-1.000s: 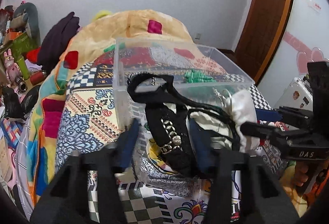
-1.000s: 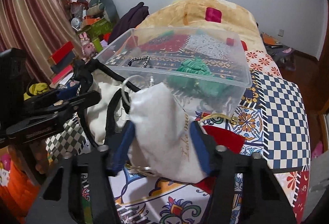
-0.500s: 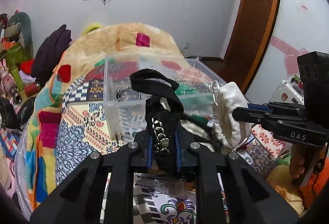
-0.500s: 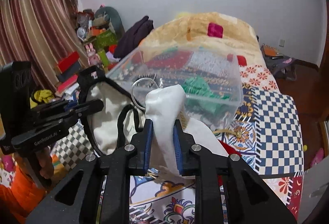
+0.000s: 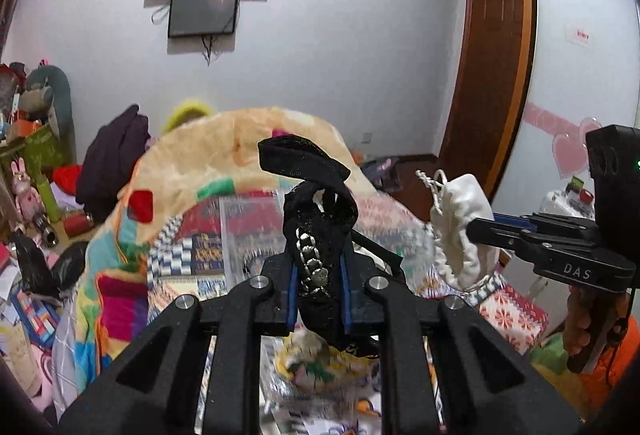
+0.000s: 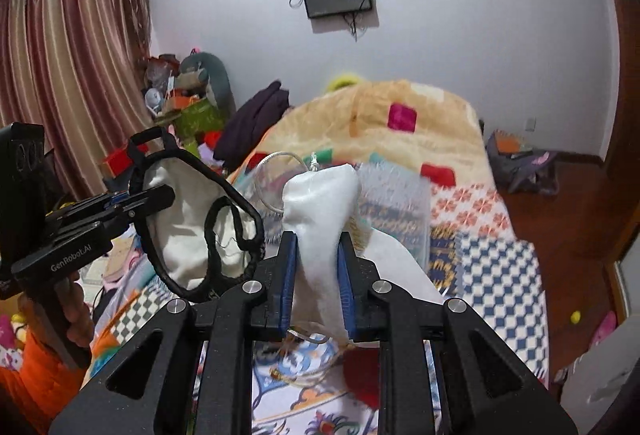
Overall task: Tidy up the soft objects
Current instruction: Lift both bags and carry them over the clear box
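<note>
While both grippers were open around their items a second ago, each is now clamping one and lifting it off the bed [image 6: 496, 259].

1. The left gripper [image 5: 319, 275] is pinching the black strap [image 5: 316, 223] (a lacy band with a row of metal studs) firmly between its blue pads [image 5: 292, 291]. The strap's loop is standing up above the jaws, and its tail is hanging below them.

2. The right gripper [image 6: 317, 275] is squeezing the white drawstring pouch [image 6: 320, 211] at its middle. The pouch's tied cord end is pointing upward, and the rest of the cloth is trailing down toward the bedspread.

3. Seen from the right wrist view, the left gripper's load includes a white, black-edged fabric piece [image 6: 192, 219] hanging beside it.

4. The clear plastic bin [image 6: 392, 211] is sitting on the bed just beyond both held items, blurred by motion.

Judgement: the grasp step is completing, and both soft items are now airborne. The next move is likely carrying them over the bin rim. Dangling cords and straps could be snagging on that rim.
</note>
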Available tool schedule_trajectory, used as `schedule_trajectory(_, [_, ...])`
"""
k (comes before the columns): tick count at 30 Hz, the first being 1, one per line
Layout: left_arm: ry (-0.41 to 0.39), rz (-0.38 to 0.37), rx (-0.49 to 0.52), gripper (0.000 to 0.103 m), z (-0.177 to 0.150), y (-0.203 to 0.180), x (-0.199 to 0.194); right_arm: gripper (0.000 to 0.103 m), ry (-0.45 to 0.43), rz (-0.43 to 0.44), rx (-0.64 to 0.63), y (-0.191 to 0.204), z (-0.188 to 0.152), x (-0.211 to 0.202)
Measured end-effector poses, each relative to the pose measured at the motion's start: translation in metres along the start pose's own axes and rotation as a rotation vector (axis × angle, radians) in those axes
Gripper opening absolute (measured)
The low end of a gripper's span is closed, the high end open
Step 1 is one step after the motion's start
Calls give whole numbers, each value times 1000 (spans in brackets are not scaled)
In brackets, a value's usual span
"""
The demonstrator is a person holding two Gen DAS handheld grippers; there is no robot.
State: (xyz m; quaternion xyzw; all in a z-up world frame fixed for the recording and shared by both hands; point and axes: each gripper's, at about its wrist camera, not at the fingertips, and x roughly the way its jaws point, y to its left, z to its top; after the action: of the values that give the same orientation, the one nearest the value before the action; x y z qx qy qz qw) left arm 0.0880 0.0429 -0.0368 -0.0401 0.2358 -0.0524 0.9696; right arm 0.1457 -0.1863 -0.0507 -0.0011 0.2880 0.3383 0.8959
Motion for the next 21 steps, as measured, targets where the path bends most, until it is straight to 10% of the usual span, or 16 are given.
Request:
schedule_trajectory(10, [-47,36,-19,16,31,19,24,18,-84,-48,-23,-8,36,10])
schedule_trajectory(21, [40,57,-16,16,23,26,91,18,10,-63,-50,-14,31,66])
